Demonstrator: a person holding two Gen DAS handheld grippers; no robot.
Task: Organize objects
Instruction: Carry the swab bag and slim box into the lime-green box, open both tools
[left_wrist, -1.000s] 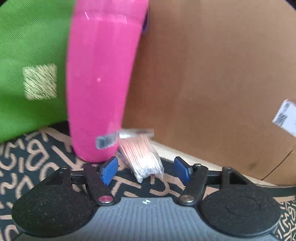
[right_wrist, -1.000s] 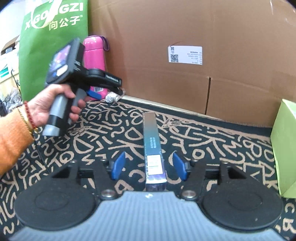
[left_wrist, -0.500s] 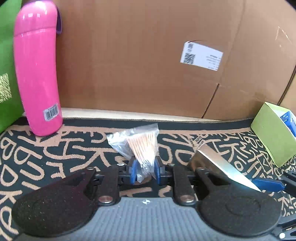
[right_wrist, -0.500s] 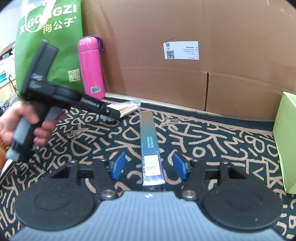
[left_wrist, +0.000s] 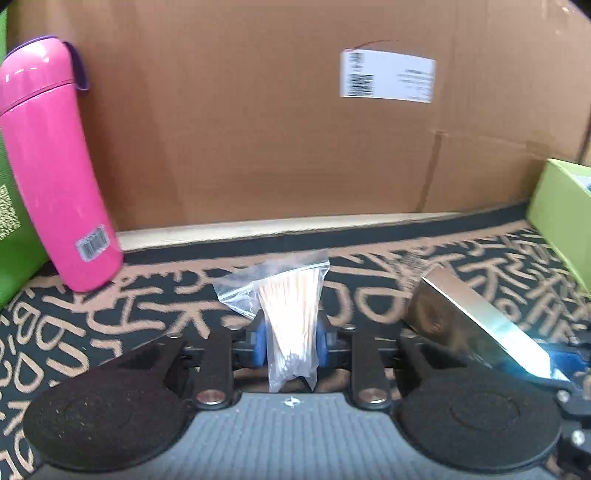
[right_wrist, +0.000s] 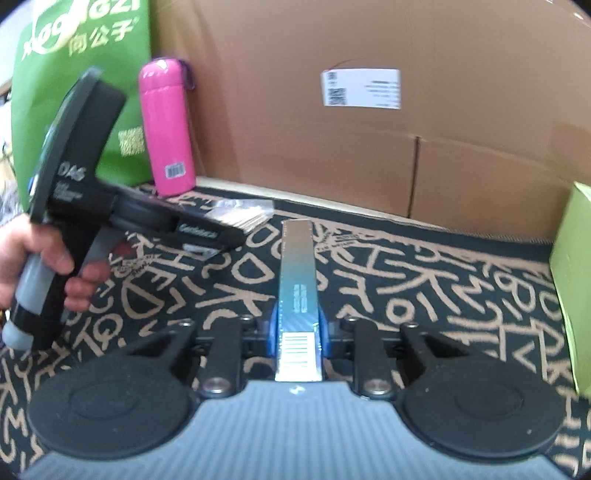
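While L tool (left_wrist: 290, 349) pinches clear swab bag (left_wrist: 284, 306), R tool (right_wrist: 298, 330) has just clamped shiny blue-silver box (right_wrist: 297, 291).

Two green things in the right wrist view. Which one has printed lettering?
The green bag at far left, behind the pink bottle: white lettering across its top. The green box at the right edge shows a plain side.

Green box (right_wrist: 574, 295) cut by right edge, carton label (right_wrist: 361, 88) print blurred

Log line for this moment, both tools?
left tool: shut on bag of sticks | right tool: just closed on slim box | both items low over mat
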